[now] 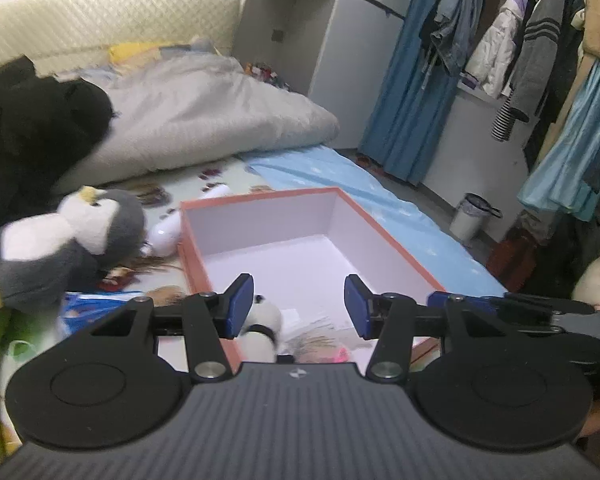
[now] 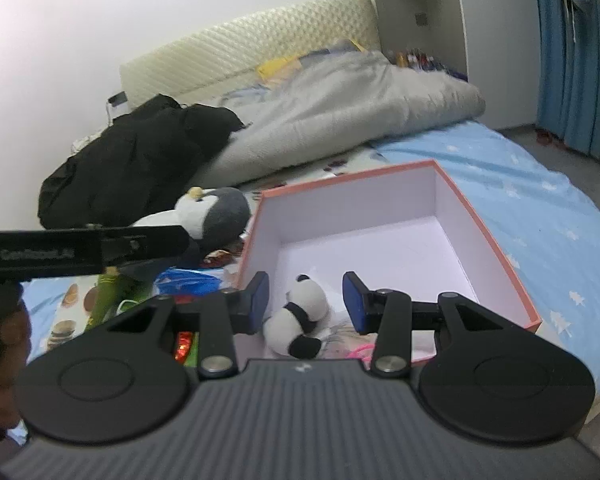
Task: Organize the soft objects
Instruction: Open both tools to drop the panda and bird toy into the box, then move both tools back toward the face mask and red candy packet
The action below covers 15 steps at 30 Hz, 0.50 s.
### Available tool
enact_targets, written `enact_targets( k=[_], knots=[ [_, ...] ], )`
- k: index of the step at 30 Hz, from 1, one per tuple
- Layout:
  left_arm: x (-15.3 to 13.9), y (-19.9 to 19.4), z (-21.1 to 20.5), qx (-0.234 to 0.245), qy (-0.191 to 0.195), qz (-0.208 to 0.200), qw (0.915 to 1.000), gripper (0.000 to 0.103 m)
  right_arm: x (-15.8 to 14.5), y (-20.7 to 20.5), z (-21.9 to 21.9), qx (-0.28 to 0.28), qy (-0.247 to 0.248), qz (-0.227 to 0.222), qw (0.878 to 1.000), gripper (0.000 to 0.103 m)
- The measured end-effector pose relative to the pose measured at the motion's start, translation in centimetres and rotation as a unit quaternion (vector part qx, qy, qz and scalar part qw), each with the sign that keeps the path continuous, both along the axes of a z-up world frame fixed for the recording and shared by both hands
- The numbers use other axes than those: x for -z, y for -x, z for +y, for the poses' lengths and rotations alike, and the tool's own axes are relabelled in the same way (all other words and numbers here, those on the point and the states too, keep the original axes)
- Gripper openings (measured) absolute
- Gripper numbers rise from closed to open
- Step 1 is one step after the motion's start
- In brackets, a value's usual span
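Observation:
An open orange box with a white inside [image 1: 396,240] [image 2: 496,248] sits on the bed. A small panda plush [image 2: 300,316] [image 1: 262,328] lies in its near corner. A grey and white penguin plush [image 1: 60,240] [image 2: 216,212] lies on the bed left of the box. My left gripper [image 1: 298,306] is open and empty above the box's near end. My right gripper [image 2: 305,302] is open, with the panda just below and between its fingers, not gripped. The left gripper's arm [image 2: 80,250] shows in the right wrist view.
A grey duvet [image 1: 204,116] and a black garment [image 2: 140,156] are piled at the bed's head. A white object [image 1: 166,234], a blue packet [image 2: 188,282] and green snack packs [image 2: 108,296] lie left of the box. Clothes [image 1: 540,52] and a bin [image 1: 470,216] stand at right.

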<state>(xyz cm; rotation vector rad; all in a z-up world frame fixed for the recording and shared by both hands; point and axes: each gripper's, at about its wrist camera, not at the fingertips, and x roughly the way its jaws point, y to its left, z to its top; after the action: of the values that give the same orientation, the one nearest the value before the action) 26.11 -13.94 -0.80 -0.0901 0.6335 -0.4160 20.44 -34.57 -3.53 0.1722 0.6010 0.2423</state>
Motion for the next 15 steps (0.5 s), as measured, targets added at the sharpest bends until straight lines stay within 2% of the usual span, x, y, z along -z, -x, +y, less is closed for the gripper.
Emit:
enact_targets(
  k=[7,15],
  knots=[
    [0.1,4.3,3.0,-0.03,0.016,-0.008,0.9994,0.056,-0.2,2.9,2.3,-0.02,-0.016,-0.012,1.0,0.044],
    [1.6,8.5,7.1,-0.072,0.039,0.01,0.9966,0.056,0.1,5.7,4.9,-0.044,-0.008,-0.016,0.999,0.044]
  ],
)
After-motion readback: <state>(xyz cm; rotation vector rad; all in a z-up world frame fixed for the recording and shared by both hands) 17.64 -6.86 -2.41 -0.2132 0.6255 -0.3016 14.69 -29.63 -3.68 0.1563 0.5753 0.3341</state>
